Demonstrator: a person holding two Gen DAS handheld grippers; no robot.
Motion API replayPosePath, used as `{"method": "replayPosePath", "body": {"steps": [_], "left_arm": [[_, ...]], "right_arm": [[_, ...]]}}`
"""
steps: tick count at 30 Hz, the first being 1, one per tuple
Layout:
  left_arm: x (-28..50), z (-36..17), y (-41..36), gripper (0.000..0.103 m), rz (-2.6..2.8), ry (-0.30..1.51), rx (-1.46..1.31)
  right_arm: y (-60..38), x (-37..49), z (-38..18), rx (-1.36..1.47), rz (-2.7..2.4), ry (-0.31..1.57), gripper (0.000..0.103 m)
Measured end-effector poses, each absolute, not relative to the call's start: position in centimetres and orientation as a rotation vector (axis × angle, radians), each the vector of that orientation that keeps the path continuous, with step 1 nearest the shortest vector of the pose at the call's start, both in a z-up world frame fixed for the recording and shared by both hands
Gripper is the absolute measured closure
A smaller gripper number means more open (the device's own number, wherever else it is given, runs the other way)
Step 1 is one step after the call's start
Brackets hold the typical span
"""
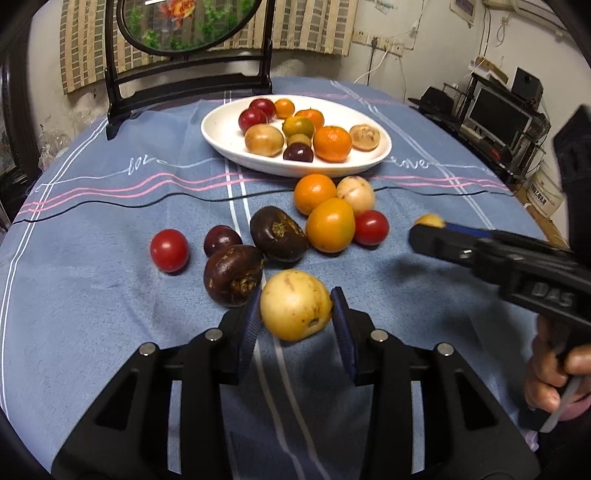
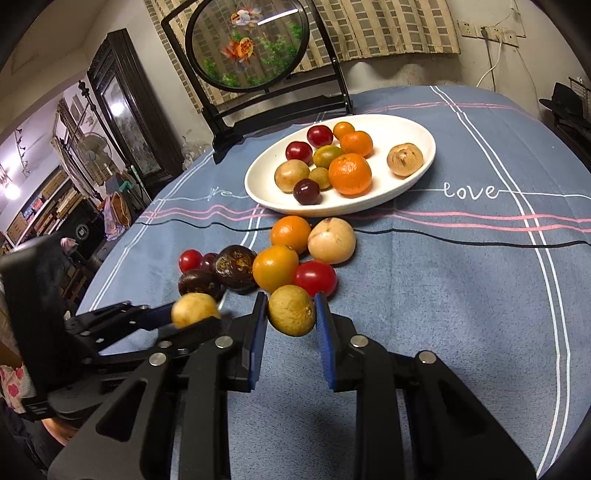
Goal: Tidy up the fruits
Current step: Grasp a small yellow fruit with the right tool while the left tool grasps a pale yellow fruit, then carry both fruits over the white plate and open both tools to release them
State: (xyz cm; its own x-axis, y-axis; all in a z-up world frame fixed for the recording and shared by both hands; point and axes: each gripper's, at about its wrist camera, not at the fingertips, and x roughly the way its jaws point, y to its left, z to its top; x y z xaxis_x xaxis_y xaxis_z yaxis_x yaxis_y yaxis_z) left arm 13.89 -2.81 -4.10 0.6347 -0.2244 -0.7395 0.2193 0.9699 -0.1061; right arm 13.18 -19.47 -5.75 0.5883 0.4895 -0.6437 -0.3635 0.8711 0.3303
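Both grippers were clamped on fruit just above the cloth [image 1: 110, 295], the left gripper [image 1: 297, 314] on a yellow fruit [image 1: 295, 304], the right gripper [image 2: 291, 314] on a brownish fruit [image 2: 291, 310], and the plate [image 2: 413, 177] lay straight ahead beyond the loose pile, nearer the right.

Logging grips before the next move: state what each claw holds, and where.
Left claw: pale yellow fruit, clamped across its sides. Right claw: yellow-green fruit, also clamped across its sides.

A round goldfish screen [image 2: 246, 44] stands at the counter's far edge, before a checked curtain [image 2: 388, 29] and stained wall [image 2: 498, 70].
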Motion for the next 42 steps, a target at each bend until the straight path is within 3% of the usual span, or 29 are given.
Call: {"method": "replayPosePath", "body": {"steps": [11,18,26,33,36,40,41,42], "left_arm": [[14.0,0.2,0.5,0.065,-0.300,0.745,-0.072],[21.2,3.6,0.9,0.065,-0.319,0.693,-0.060],[32.3,1.7,-0.2,0.064,-0.287,0.779,-0.049],[36.3,-0.9,-0.7,0.063,-0.263,0.848,-0.015],[36.0,-0.8,-0.6,0.027,-0.236,0.819,-0.008],[34.5,0.5,-0.4,0.023,-0.235,0.790,-0.005],[34.2,0.8,-0.3,0.022,-0.233,0.786,-0.009],[33.3,1.4,0.0,0.019,-0.231,0.777,-0.016]], "right_arm": [[-19.5,13.6,-4.1,0.195,0.546,0.702,0.077],[-20.2,17.9,-1.5,0.203,0.470,0.593,0.077],[-17.8,23.7,-3.2,0.135,0.463,0.656,0.077],[-16.7,25.5,-3.6,0.065,0.467,0.667,0.077],[-16.5,25.7,-4.1,0.049,0.468,0.689,0.075],[-16.7,25.3,-3.8,0.044,0.457,0.683,0.070],[-16.8,25.1,-3.5,0.045,0.452,0.674,0.051],[-17.1,24.6,-3.1,0.053,0.440,0.649,0.044]]}}
